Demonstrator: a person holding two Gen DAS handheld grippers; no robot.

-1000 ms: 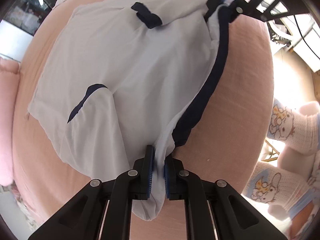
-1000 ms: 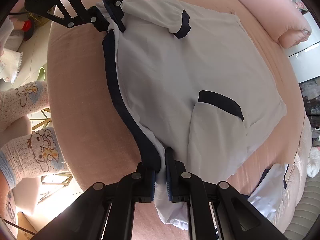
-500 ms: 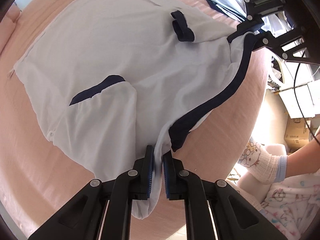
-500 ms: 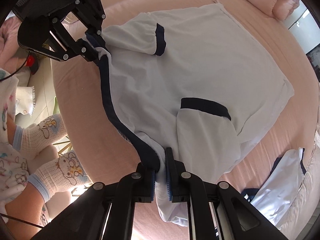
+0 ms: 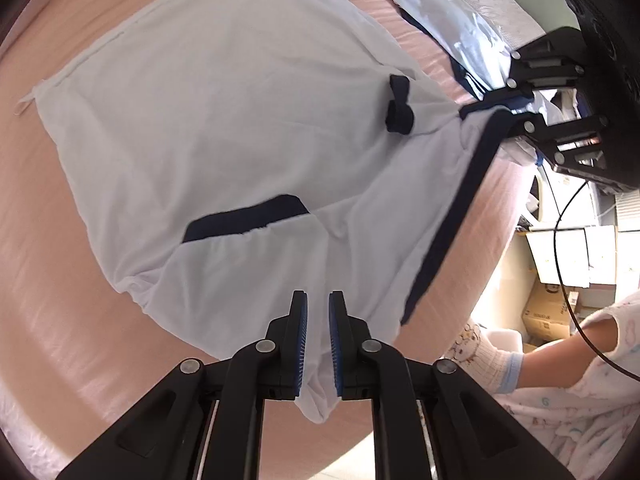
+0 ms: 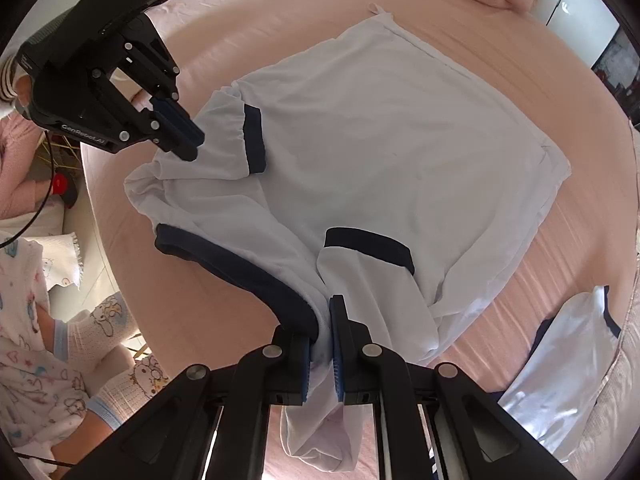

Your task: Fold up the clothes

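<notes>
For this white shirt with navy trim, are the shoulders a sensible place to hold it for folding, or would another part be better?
The shoulders seem sound. The left tongs and right tongs each pinch the white shirt at a shoulder beside the navy collar, coming from above at the collar end. The body lies flat on the pink bed, so it should follow evenly.

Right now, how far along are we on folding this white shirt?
Done: both navy-cuffed sleeves are folded in over the white shirt, which lies on the pink bed. In hand: the left hand-held gripper and right hand-held gripper each clamp a collar-end corner. Left: the lengthwise fold toward the far hem.
</notes>
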